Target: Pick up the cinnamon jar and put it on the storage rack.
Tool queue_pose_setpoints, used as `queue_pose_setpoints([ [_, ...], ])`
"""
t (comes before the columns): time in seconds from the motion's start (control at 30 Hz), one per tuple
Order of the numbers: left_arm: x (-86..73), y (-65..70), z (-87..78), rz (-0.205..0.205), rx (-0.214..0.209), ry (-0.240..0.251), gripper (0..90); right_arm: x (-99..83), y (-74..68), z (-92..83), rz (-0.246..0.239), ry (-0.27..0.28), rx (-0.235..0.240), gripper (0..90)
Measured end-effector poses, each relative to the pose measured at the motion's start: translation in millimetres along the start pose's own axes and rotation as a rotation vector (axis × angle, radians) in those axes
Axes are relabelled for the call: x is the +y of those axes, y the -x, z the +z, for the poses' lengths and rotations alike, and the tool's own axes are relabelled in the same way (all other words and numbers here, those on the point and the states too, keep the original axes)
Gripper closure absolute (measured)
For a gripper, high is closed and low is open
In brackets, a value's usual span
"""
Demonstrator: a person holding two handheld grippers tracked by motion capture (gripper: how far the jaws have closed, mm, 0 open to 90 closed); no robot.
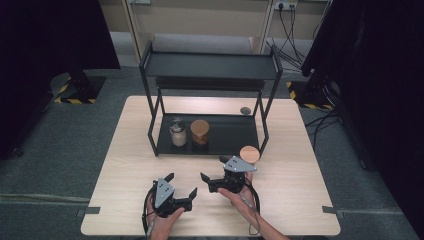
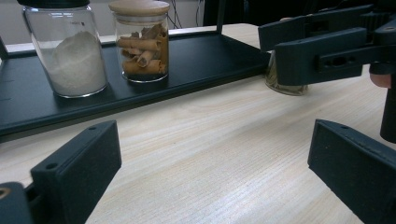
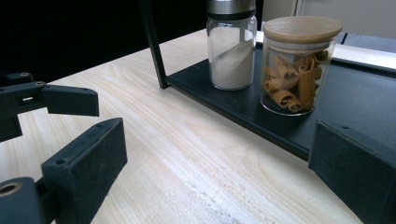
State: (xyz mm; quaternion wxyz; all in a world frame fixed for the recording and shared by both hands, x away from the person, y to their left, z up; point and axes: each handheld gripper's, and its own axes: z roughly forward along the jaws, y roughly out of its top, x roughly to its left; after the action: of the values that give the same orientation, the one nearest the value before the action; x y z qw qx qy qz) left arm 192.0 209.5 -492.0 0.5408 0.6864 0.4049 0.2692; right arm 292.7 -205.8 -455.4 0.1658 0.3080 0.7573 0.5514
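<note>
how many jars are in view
3: a white-powder jar and a cinnamon-stick jar side by side on the rack's bottom shelf, and a wooden-lidded jar on the table beside the right gripper.

left gripper (image 1: pixel 181 183): jaws wide, empty | right gripper (image 1: pixel 212 168): jaws wide, empty

Floor: grey carpet (image 1: pixel 75 145) covers the room around the counter.
Counter: light wood top (image 1: pixel 300 200), rectangular, with a small round dark grommet (image 1: pixel 245 110) near its far edge.
Shelf rack: black metal frame (image 1: pixel 210 65) with two levels, standing on the far half of the counter.
Back wall: beige panels (image 1: pixel 200 20) with pale vertical posts; a white socket (image 1: pixel 285 5) sits at the top, with black cables (image 1: pixel 290 35) hanging down to the floor.
Sides: dark curtains (image 1: pixel 45 50) stand left and right.
Floor marks: yellow-black striped tape (image 1: pixel 75 100) lies at the feet of the stands.
Light: soft and even, from above.
</note>
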Motion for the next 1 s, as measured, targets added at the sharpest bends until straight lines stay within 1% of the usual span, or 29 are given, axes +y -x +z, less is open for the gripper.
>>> queue_pose_setpoints([
  [0.5, -0.1, 0.0, -0.1, -0.001, 0.000, 0.001, 2.3, -3.9, -1.5, -10.0, 0.004, 0.006, 0.006, 4.6],
  [1.0, -0.2, -0.2, -0.2, -0.002, -0.001, 0.001, 2.3, -8.9, -2.5, -16.9, 0.006, 0.001, 0.014, 4.7],
])
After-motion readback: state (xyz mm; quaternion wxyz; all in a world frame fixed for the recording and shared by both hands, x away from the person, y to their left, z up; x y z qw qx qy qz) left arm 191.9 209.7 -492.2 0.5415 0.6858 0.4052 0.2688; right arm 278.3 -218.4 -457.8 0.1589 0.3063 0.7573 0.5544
